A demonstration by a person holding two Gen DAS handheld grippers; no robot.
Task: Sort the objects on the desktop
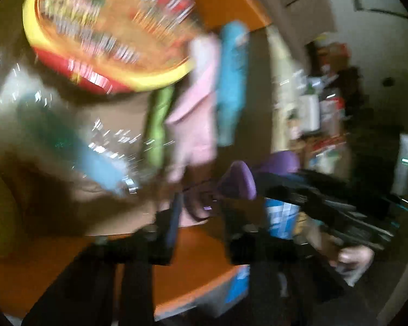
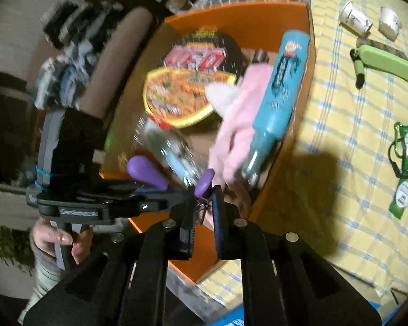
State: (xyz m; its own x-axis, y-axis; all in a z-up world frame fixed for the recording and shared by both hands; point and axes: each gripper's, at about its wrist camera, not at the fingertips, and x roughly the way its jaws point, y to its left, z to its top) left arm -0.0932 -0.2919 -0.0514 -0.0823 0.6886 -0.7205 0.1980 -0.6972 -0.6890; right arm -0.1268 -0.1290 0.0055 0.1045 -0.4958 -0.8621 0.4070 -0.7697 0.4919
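Both grippers hold a purple-handled jump rope over the orange box [image 2: 242, 21]. My right gripper [image 2: 204, 203] is shut on the rope's cord and one purple handle [image 2: 205, 182]. My left gripper [image 2: 187, 198] comes in from the left, shut on the same bundle by the other purple handle [image 2: 147, 171]. In the blurred left wrist view my left gripper [image 1: 201, 212] pinches the cord below a purple handle [image 1: 239, 179]. The box holds a yellow-rimmed noodle bowl [image 2: 182, 95], a pink cloth [image 2: 239, 114], a teal bottle [image 2: 280, 81] and a clear plastic bottle [image 2: 174, 149].
The box stands on a yellow checked tablecloth [image 2: 353, 163]. On the cloth lie two paper cups [image 2: 356, 21], a green case [image 2: 383, 62] and green snack packets [image 2: 405, 163]. A brown chair and clutter are at the left.
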